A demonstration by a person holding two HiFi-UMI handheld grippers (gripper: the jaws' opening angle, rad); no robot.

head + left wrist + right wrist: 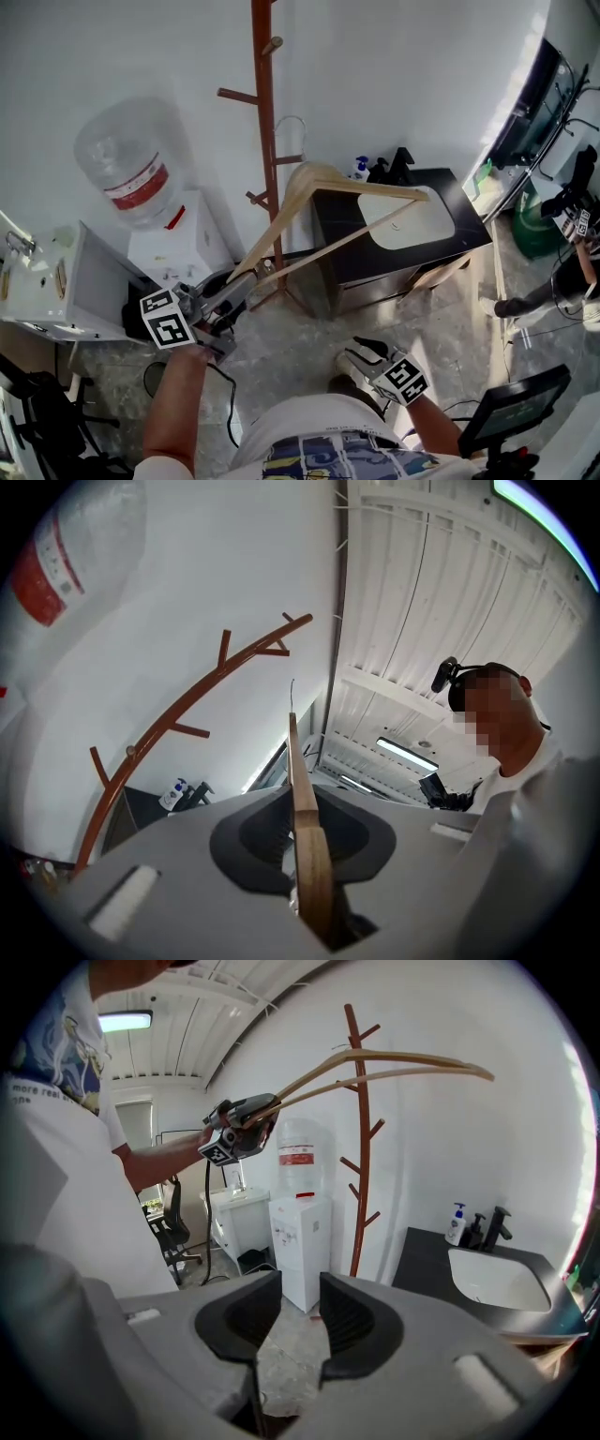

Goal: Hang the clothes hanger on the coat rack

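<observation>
The left gripper (251,279) is clamping one end of a wooden hanger (370,188), its jaws pressing on the wood, and is holding it up in the air, slanting towards the coat rack (265,103). The hanger's wire hook (292,127) is sitting just beside the rack's pole. The right gripper (364,352) is hovering low, well apart from the hanger, its jaws slightly parted and gripping nothing.

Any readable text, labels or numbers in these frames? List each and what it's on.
"more real": small print on the person's shirt in the right gripper view; the words after it are too blurred to read.
Red label on the water jug: print too blurred to read.
Soap bottle by the sink: label too small to read.
Marker cubes: black-and-white square patterns only, no words or numbers.
</observation>
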